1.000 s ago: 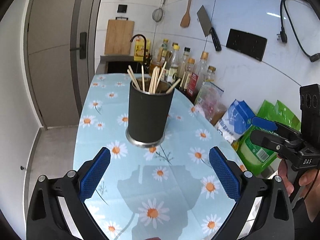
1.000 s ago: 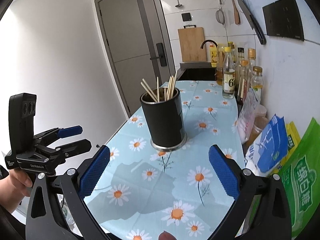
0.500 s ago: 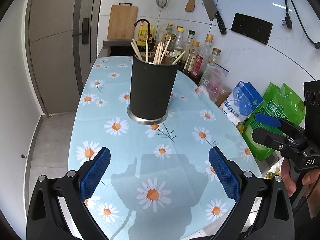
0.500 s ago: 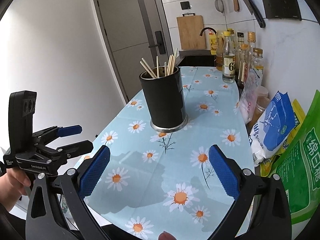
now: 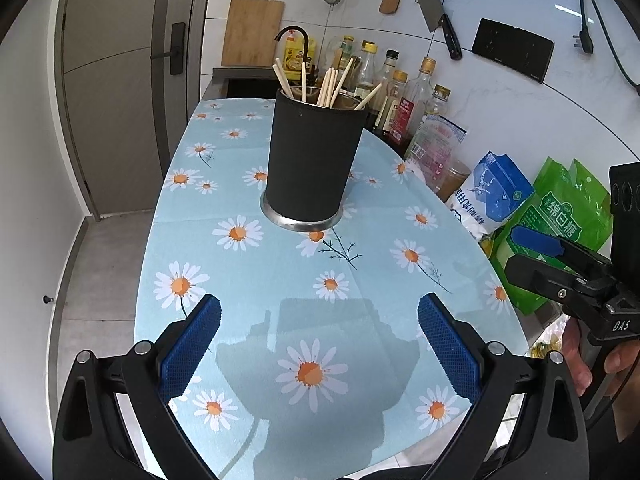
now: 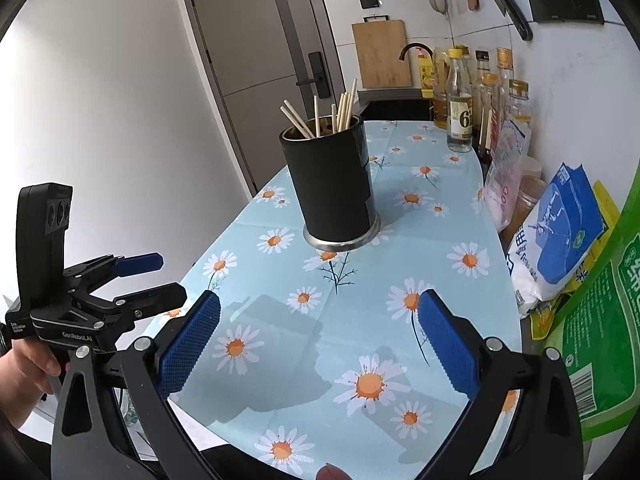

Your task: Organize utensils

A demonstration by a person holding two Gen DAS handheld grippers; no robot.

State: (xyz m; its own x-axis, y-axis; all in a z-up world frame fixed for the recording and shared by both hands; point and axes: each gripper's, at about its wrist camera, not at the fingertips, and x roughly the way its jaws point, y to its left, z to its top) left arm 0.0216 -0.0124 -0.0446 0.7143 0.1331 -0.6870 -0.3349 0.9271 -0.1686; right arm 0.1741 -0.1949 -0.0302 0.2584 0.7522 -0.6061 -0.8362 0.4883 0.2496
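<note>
A black cylindrical holder (image 5: 314,160) (image 6: 334,188) with a metal base stands on the daisy-print tablecloth (image 5: 280,272) (image 6: 360,280). Several pale wooden chopsticks (image 5: 328,86) (image 6: 332,114) stick up out of it. My left gripper (image 5: 319,338) hovers open over the near end of the table, well short of the holder, nothing between its blue pads. My right gripper (image 6: 318,334) is also open and empty at the near edge. Each gripper shows in the other's view: the right gripper (image 5: 560,256) at the right, the left gripper (image 6: 140,276) at the left.
Oil and sauce bottles (image 5: 404,92) (image 6: 480,96) line the wall on the right, then a blue bag (image 5: 492,196) (image 6: 560,232) and a green bag (image 5: 560,216) (image 6: 600,340). A cleaver (image 5: 438,20), wooden spoon, strainer and cutting board (image 5: 252,32) hang behind. A grey door (image 6: 260,60) is left.
Both grippers have drawn back toward the near end of the table and tilted; the holder now sits farther from the fingers. Both stay open and empty.
</note>
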